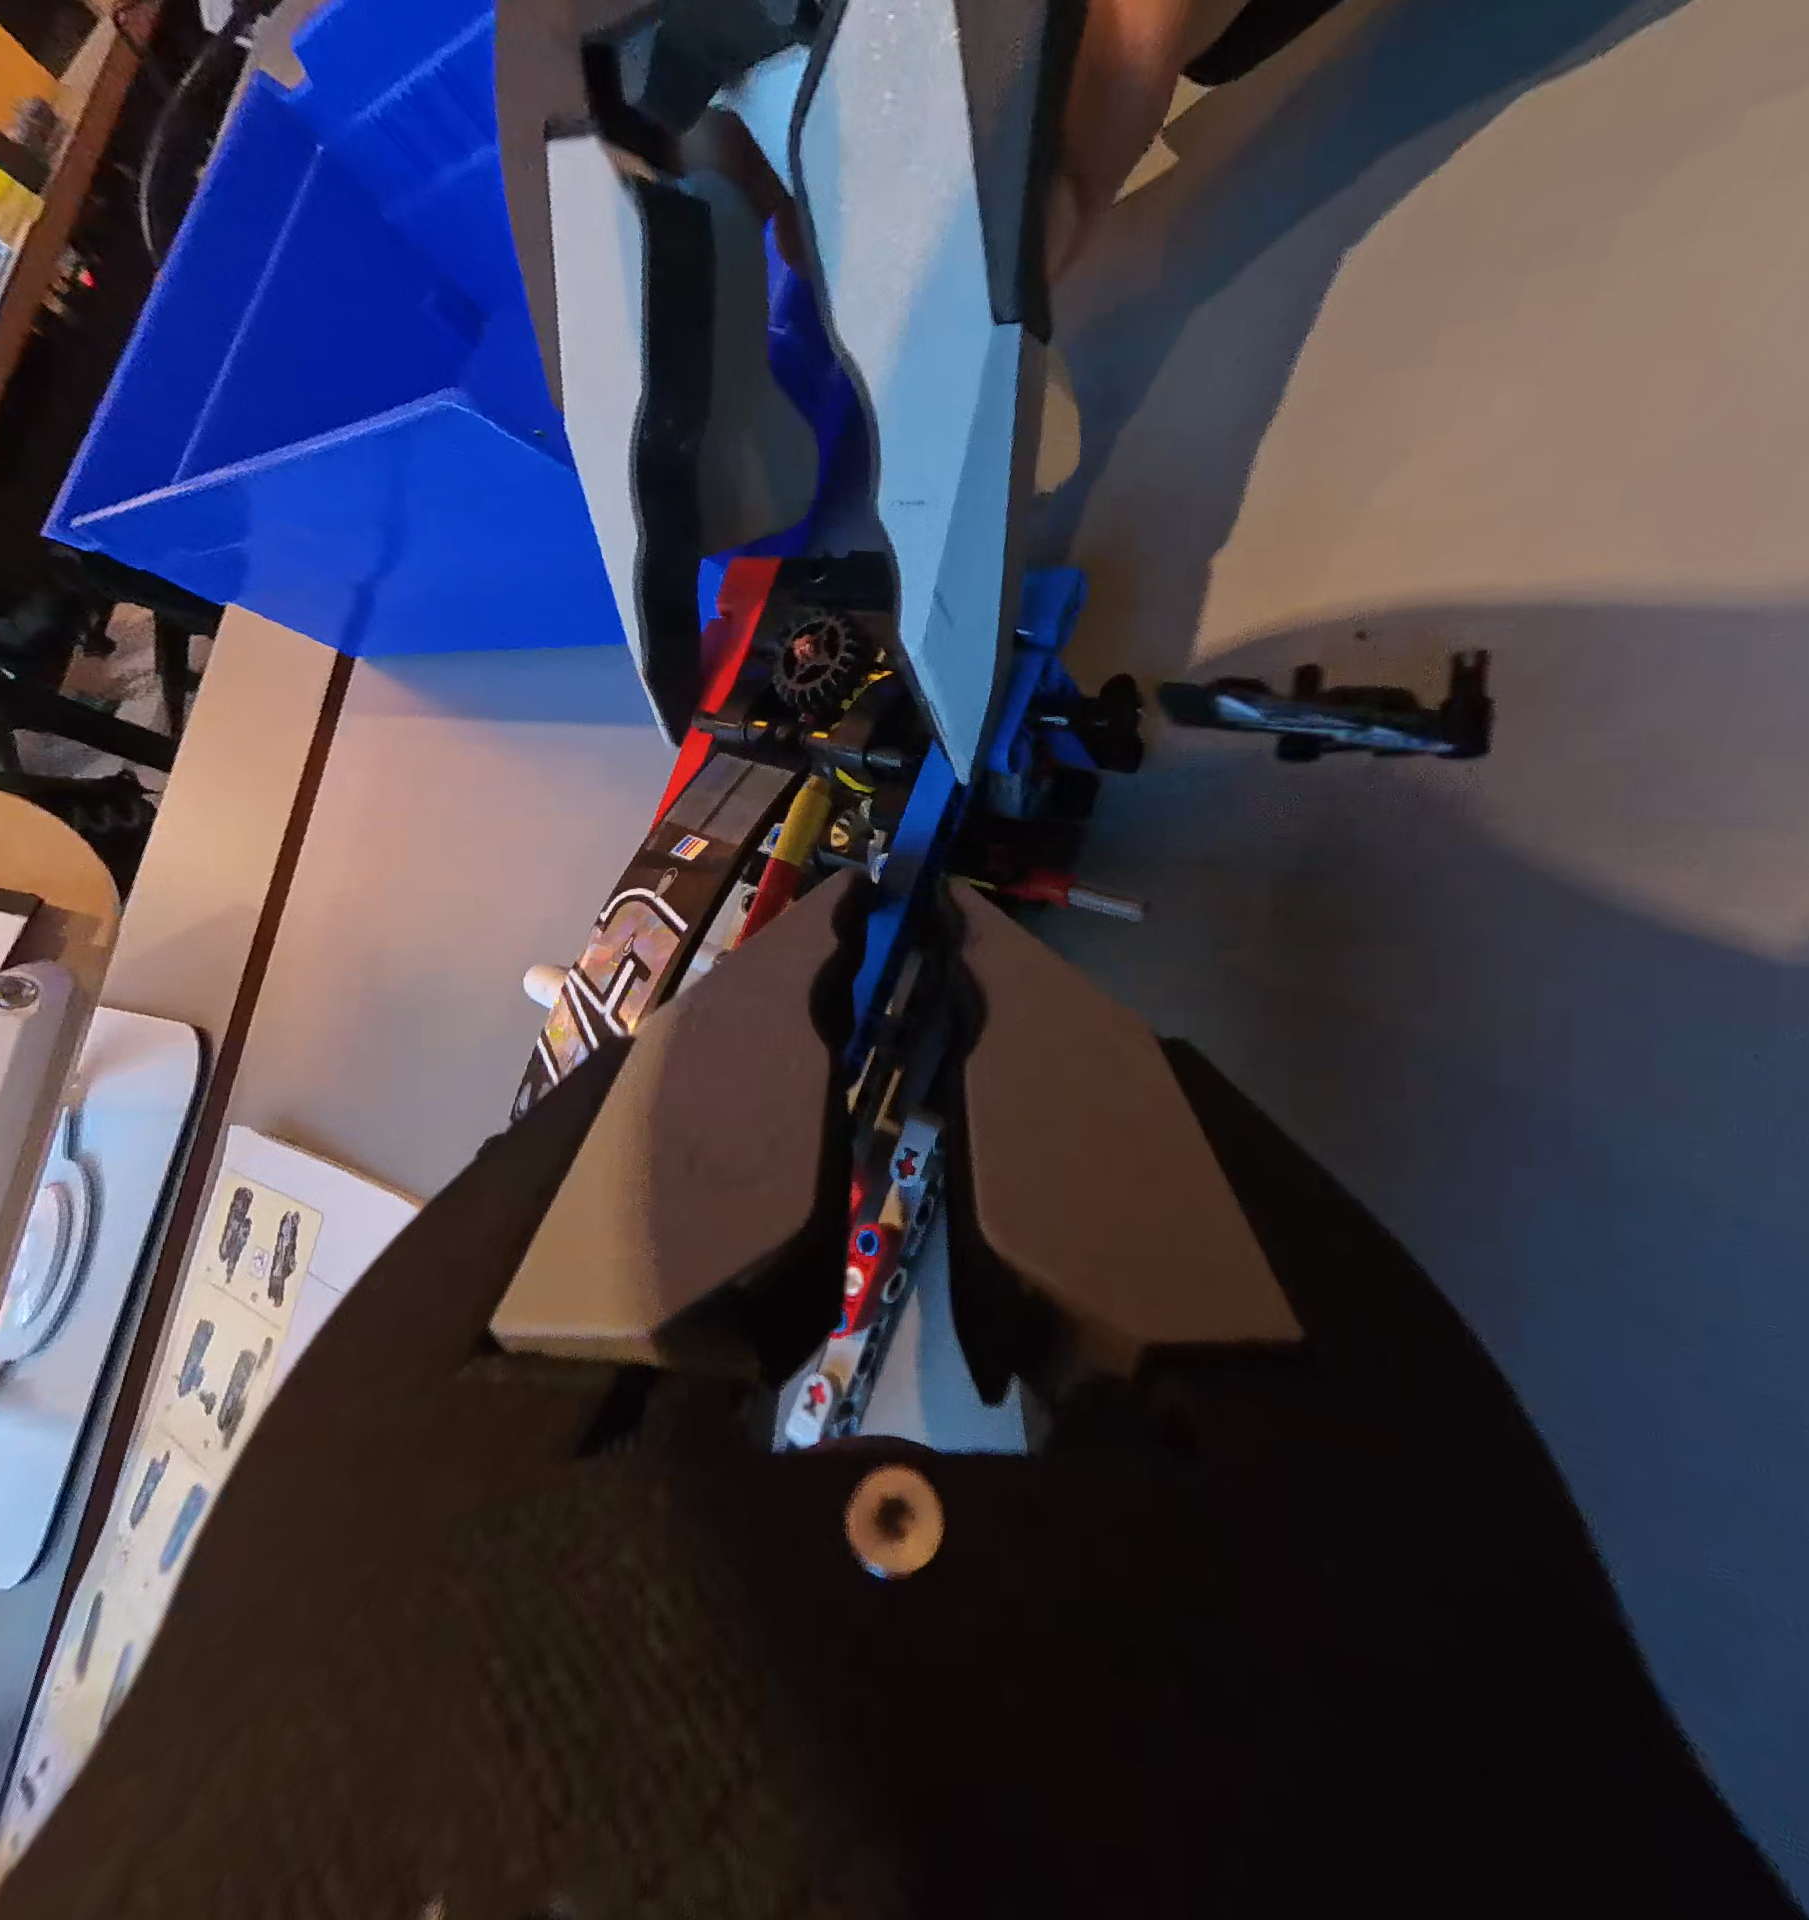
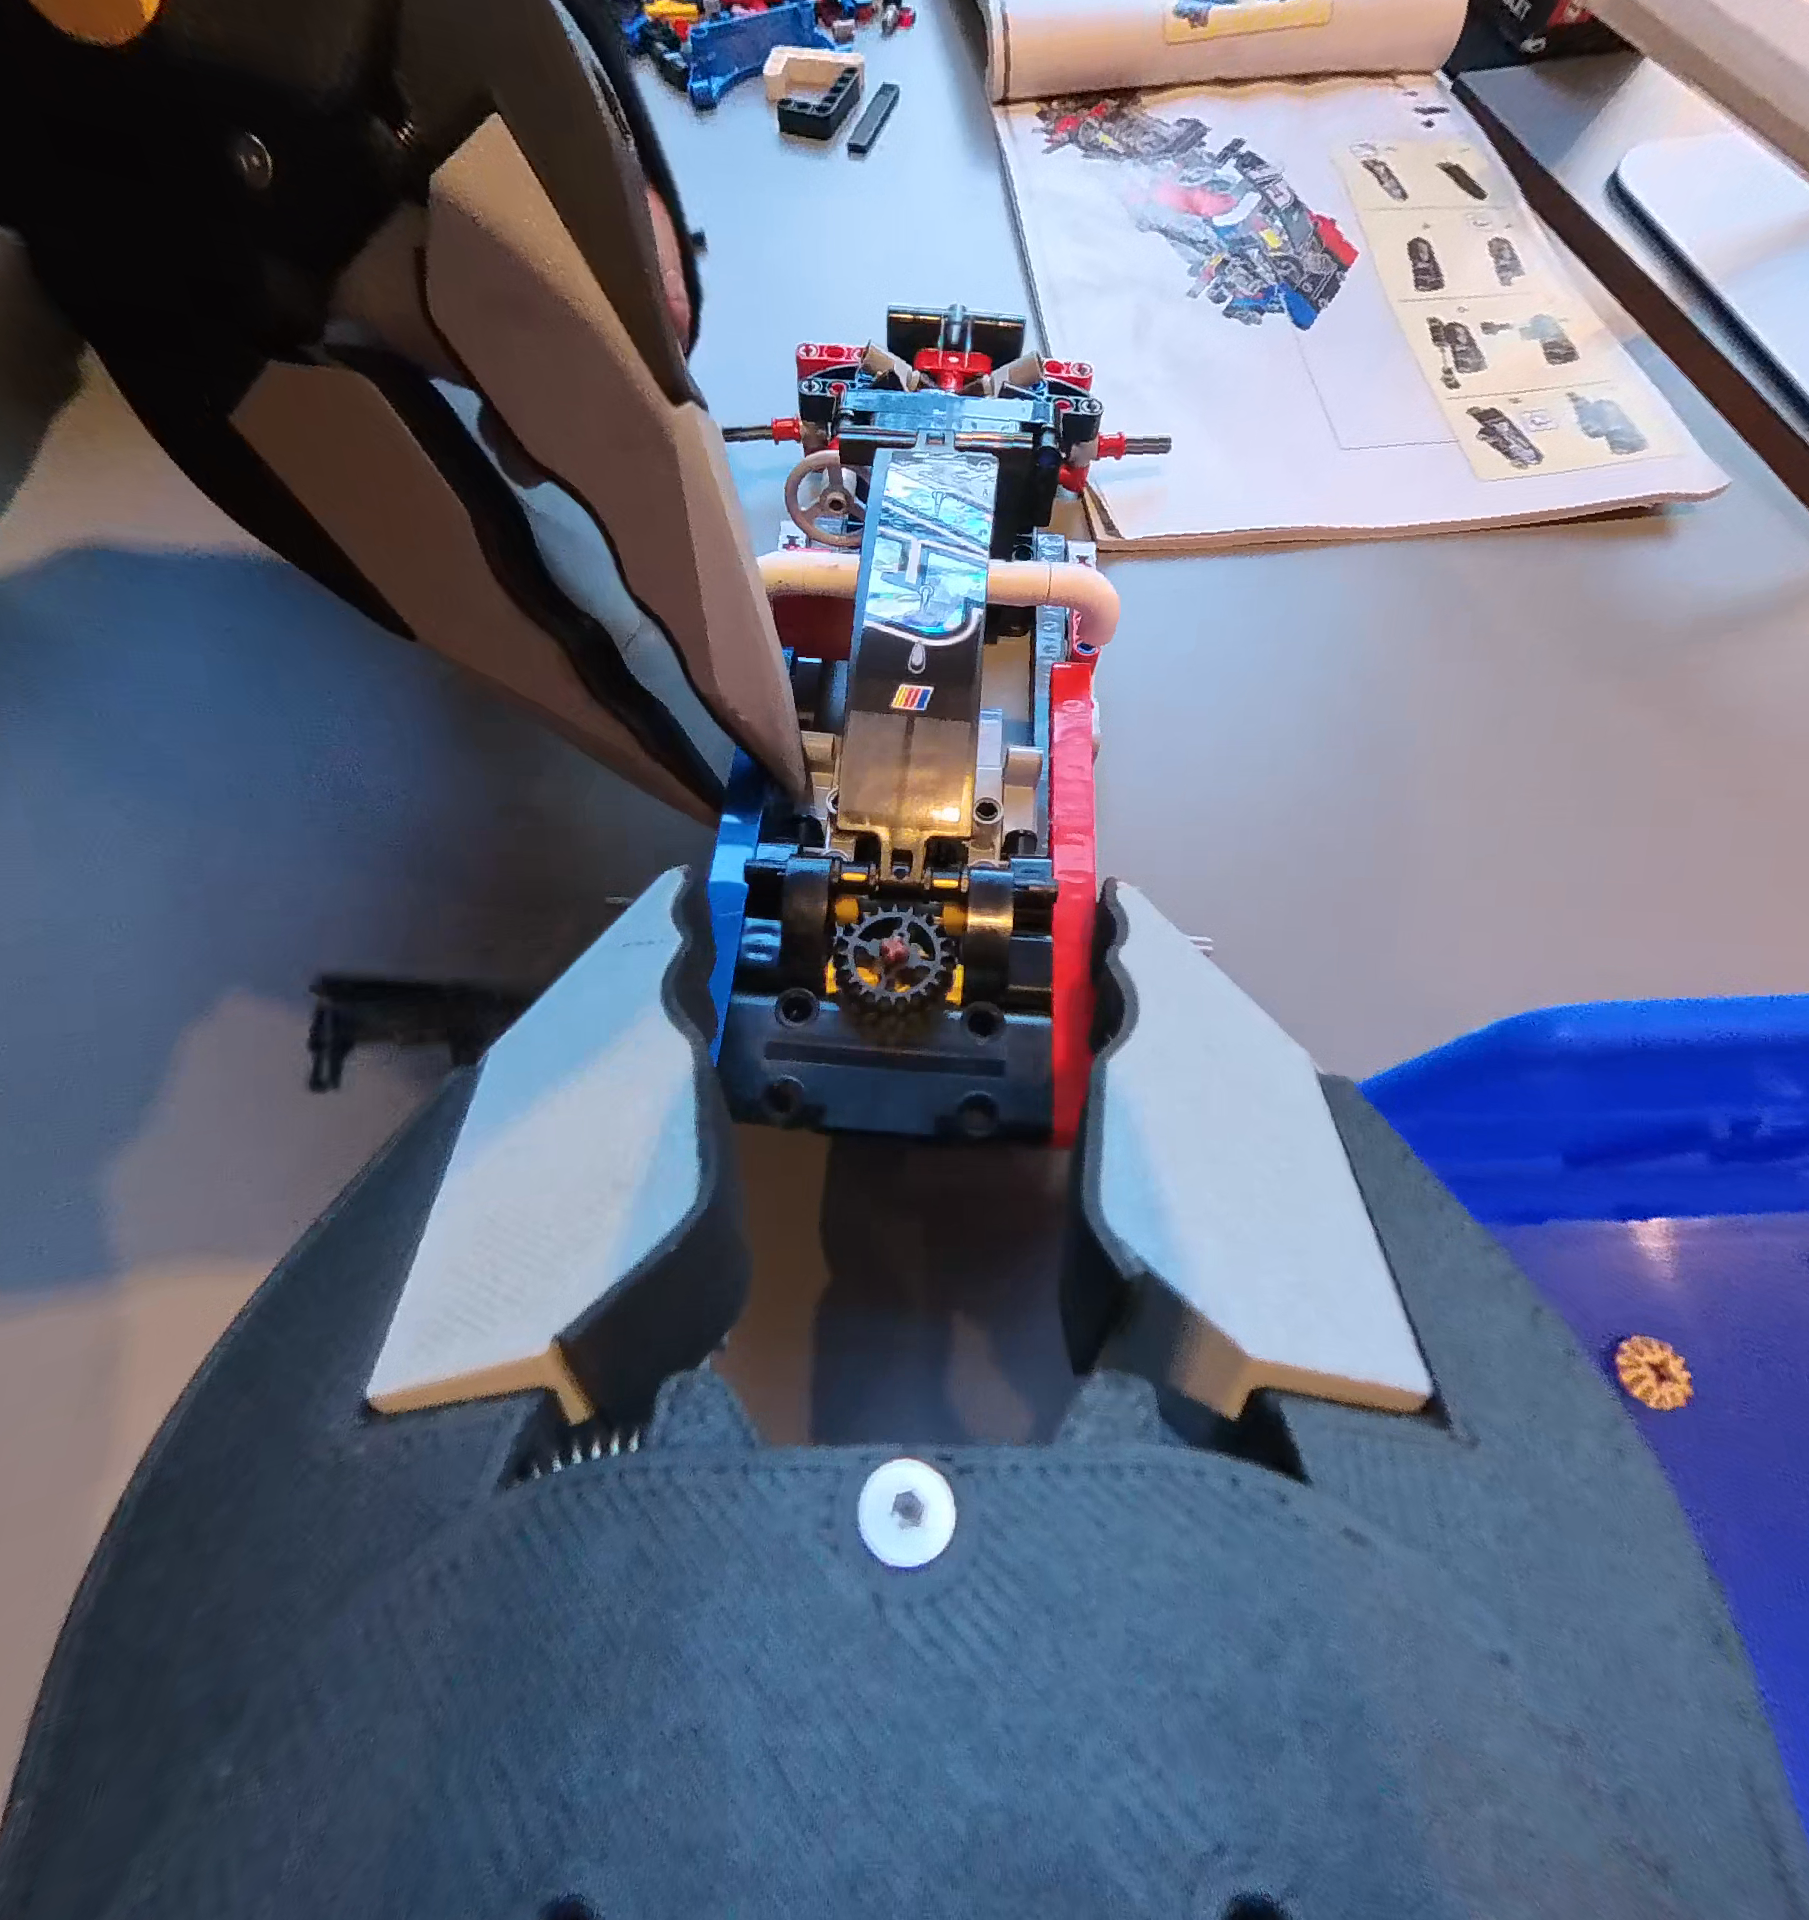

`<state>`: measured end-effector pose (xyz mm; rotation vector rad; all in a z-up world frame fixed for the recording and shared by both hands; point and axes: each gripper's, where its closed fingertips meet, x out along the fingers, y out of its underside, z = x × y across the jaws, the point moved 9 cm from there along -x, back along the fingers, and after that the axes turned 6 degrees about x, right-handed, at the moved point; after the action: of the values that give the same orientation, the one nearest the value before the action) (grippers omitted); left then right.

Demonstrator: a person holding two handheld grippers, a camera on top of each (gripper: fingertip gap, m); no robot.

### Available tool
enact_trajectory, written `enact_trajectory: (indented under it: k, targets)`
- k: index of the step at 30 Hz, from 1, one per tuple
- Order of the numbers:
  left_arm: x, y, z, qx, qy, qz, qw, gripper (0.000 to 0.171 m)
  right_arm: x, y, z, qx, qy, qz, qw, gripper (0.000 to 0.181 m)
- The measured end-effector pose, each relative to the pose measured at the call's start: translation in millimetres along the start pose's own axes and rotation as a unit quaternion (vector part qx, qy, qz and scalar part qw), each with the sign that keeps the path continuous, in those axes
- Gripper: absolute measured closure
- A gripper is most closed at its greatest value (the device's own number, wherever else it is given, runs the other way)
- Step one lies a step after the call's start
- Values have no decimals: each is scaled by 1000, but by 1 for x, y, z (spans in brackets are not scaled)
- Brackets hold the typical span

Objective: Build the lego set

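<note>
A partly built lego car (image 2: 921, 665) lies lengthwise on the grey table, with a blue left side, a red right side, a black stickered top panel and a black gear (image 2: 892, 961) at its near end. My right gripper (image 2: 900, 914) is shut on that near end, one finger on each side wall. My left gripper (image 1: 900, 894) is shut on the car's blue side beam (image 1: 915, 831). In the right wrist view it reaches in from the upper left (image 2: 765, 795). In the left wrist view the right gripper (image 1: 822, 727) comes in from above.
A loose black lego piece (image 1: 1326, 712) lies on the table beside the car. A blue bin (image 2: 1658, 1143) with a tan gear (image 2: 1653, 1371) stands at the right. The open instruction booklet (image 2: 1295, 260) and a pile of loose parts (image 2: 775, 62) lie beyond the car. The tips of both grippers are at nearly the same place.
</note>
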<state>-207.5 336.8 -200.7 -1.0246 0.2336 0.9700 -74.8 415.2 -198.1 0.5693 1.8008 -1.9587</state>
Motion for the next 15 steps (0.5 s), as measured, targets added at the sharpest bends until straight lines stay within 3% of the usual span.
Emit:
enact_trajectory:
  k: [5,8,11,13,15]
  targets:
    - [-18,5,-7,-10,-4,25,1000,150,-7,1,17,-62,52,-24,996,121]
    - [-31,5,-14,-52,20,4,998,151,-16,4,20,-39,62,-28,997,114]
    - [-41,5,-25,-92,87,-11,992,149,-40,7,40,-30,43,-39,998,120]
    - [-41,5,-33,-120,127,-12,985,149,-51,20,57,-9,22,-17,1000,134]
    - [-35,1,-42,-147,158,-15,976,149,-54,35,67,34,20,27,999,127]
